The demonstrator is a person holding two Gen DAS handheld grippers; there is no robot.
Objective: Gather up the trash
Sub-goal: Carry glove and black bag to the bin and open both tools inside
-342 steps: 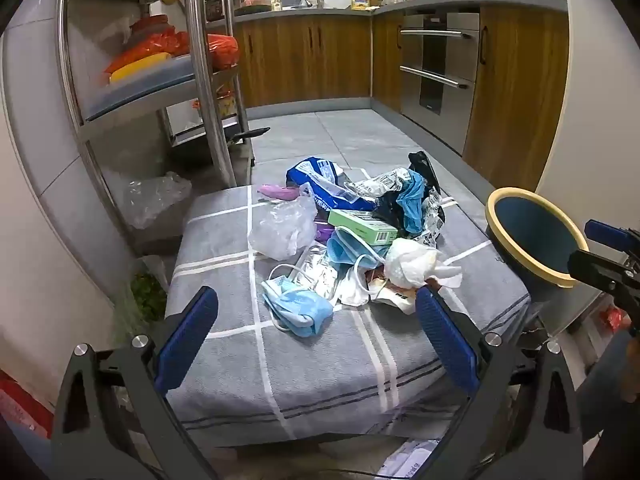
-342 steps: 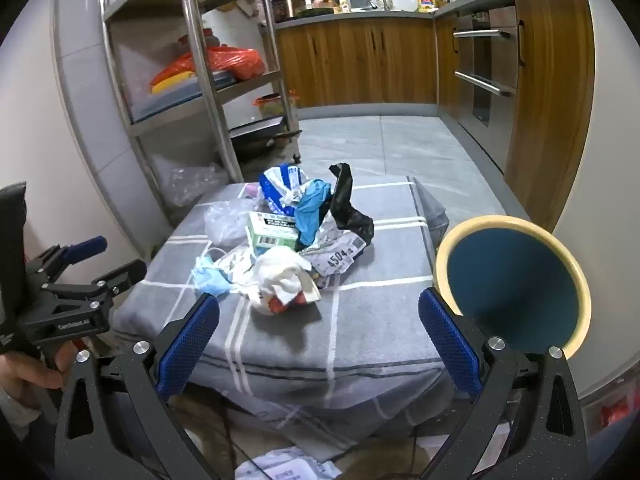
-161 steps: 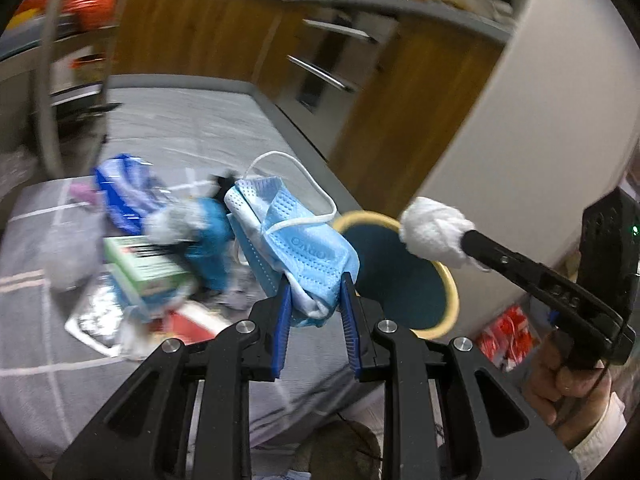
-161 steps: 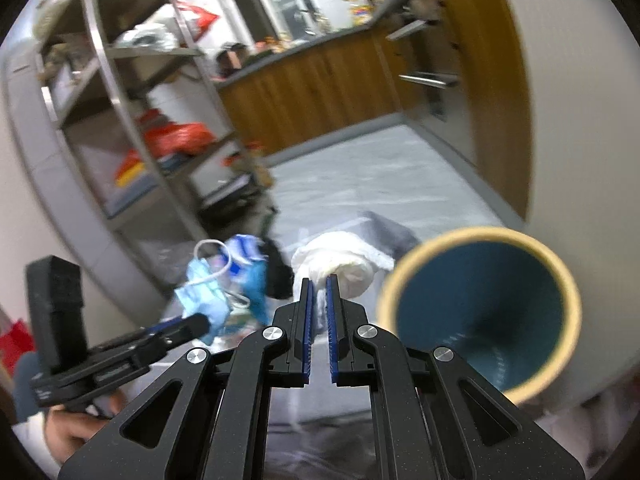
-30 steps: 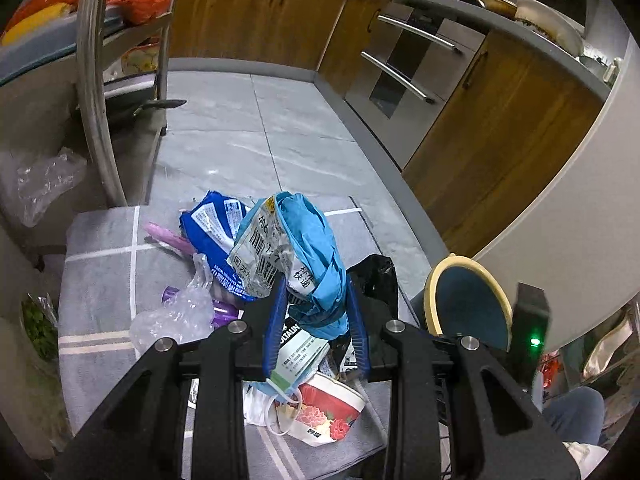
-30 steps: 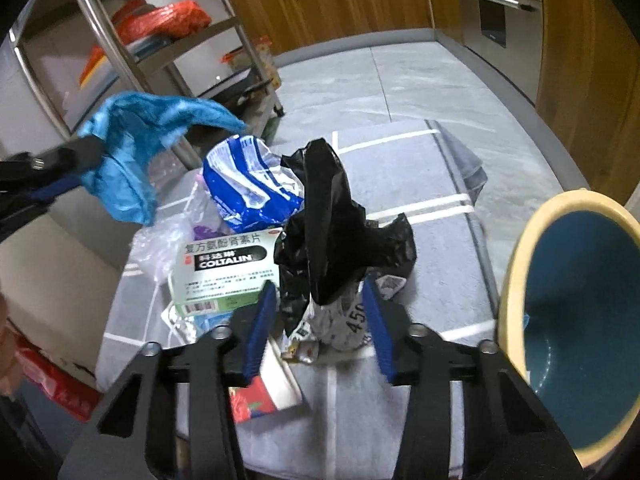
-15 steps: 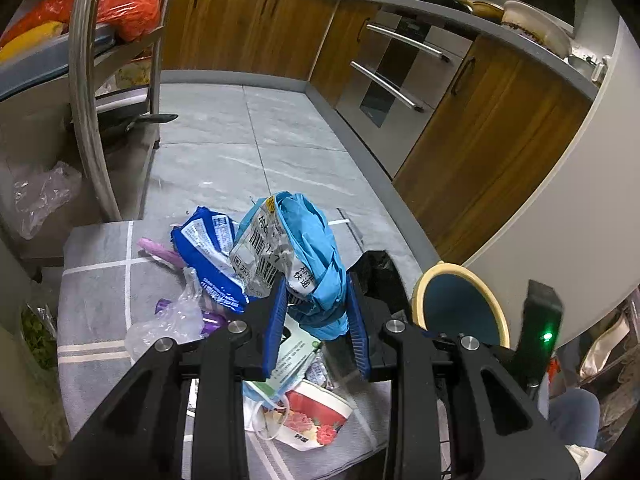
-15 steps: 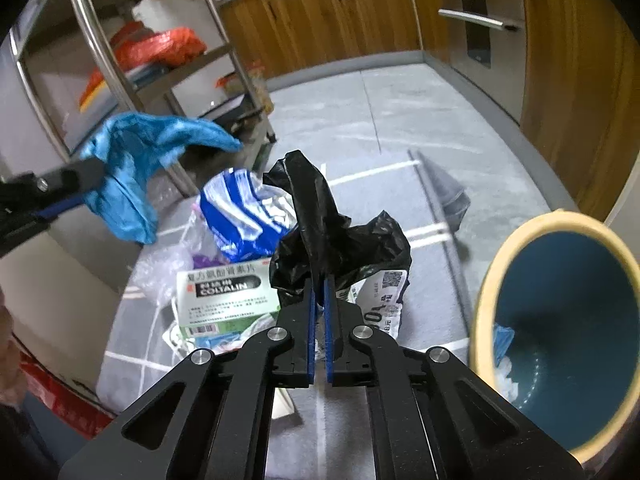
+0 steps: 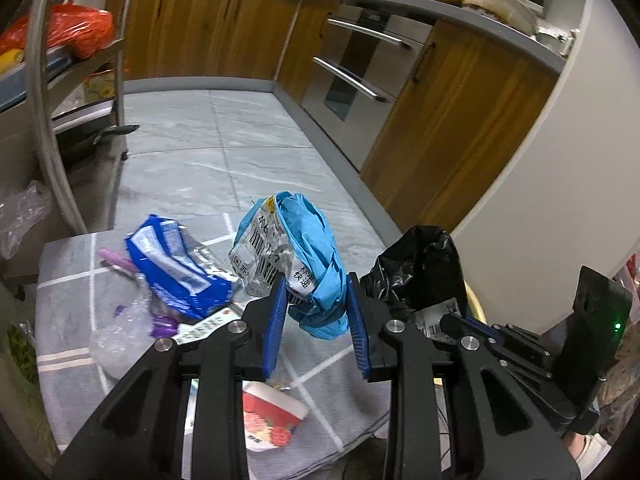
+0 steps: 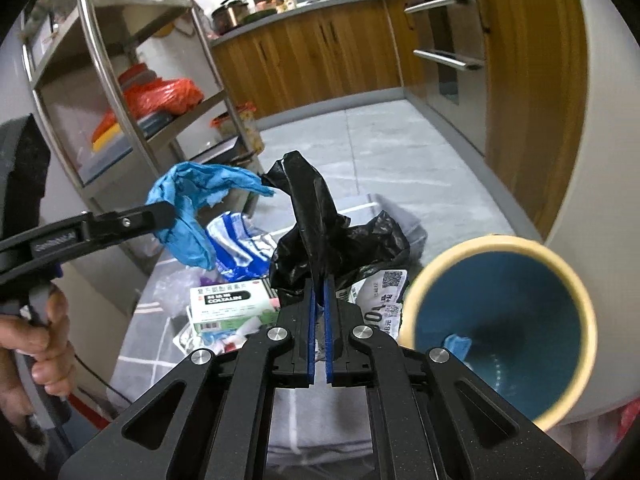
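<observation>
My left gripper point(image 9: 316, 304) is shut on a crumpled light-blue plastic bag point(image 9: 312, 256) with a printed label stuck to it, held above the grey blanket point(image 9: 68, 312). In the right wrist view the same blue bag point(image 10: 188, 208) hangs at the left from that gripper. My right gripper point(image 10: 319, 292) is shut on a black plastic bag point(image 10: 320, 224), lifted off the pile, with a labelled parcel wrapper point(image 10: 380, 300) hanging under it. The blue bin with a cream rim point(image 10: 500, 320) stands just right of it, a blue scrap lying inside.
On the blanket lie a blue-and-white packet point(image 9: 176, 268), a clear plastic bag point(image 9: 120, 332), a green-and-white box point(image 10: 232, 304) and a red-and-white cup point(image 9: 268, 420). A steel shelf rack point(image 10: 120, 92) stands at the left, wooden kitchen cabinets point(image 9: 440, 120) behind and right.
My right gripper closed on the black bag and lifted it up toward the bin. My left gripper, still gripping the blue bag, drifted slightly up and right.
</observation>
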